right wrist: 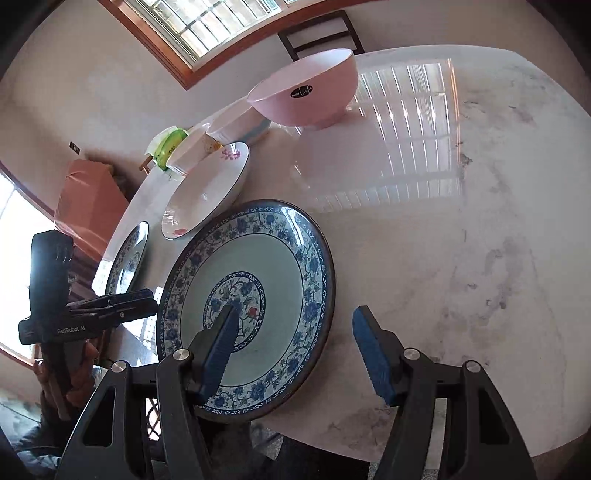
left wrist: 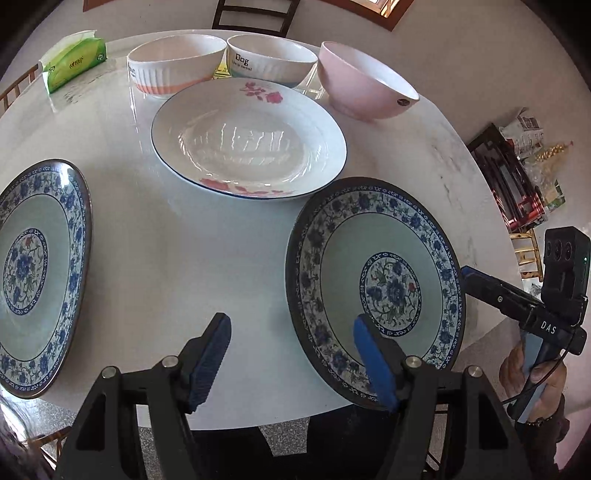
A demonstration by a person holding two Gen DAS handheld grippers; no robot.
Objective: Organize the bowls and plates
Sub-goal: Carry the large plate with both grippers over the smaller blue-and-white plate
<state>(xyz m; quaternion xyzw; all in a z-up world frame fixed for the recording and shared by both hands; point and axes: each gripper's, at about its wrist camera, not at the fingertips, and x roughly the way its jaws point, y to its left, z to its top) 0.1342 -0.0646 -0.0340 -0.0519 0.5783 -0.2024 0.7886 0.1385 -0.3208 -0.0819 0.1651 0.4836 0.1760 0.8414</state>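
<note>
A blue-flowered plate (left wrist: 376, 258) (right wrist: 258, 258) lies at the table's near edge. My left gripper (left wrist: 291, 358) is open, and its fingers straddle this plate's left rim without pressing on it. My right gripper (right wrist: 295, 347) is open as well. Its left finger hovers over the plate's middle and the plate's right rim sits between the fingers. A second blue-flowered plate (left wrist: 37, 273) (right wrist: 127, 258) rests further left. Behind them are a white rose plate (left wrist: 247, 140) (right wrist: 207, 188), a ribbed bowl (left wrist: 177, 64), a "Dog" bowl (left wrist: 271, 59) and a pink bowl (left wrist: 364, 85) (right wrist: 306, 88).
The round white marble table (left wrist: 184, 258) (right wrist: 480, 221) has a green tissue pack (left wrist: 74, 61) at its far left. A dark chair (left wrist: 255, 14) stands behind it. In the right wrist view a wide bare stretch of tabletop lies right of the plate. A person's hand (left wrist: 532, 373) holds the right gripper's handle.
</note>
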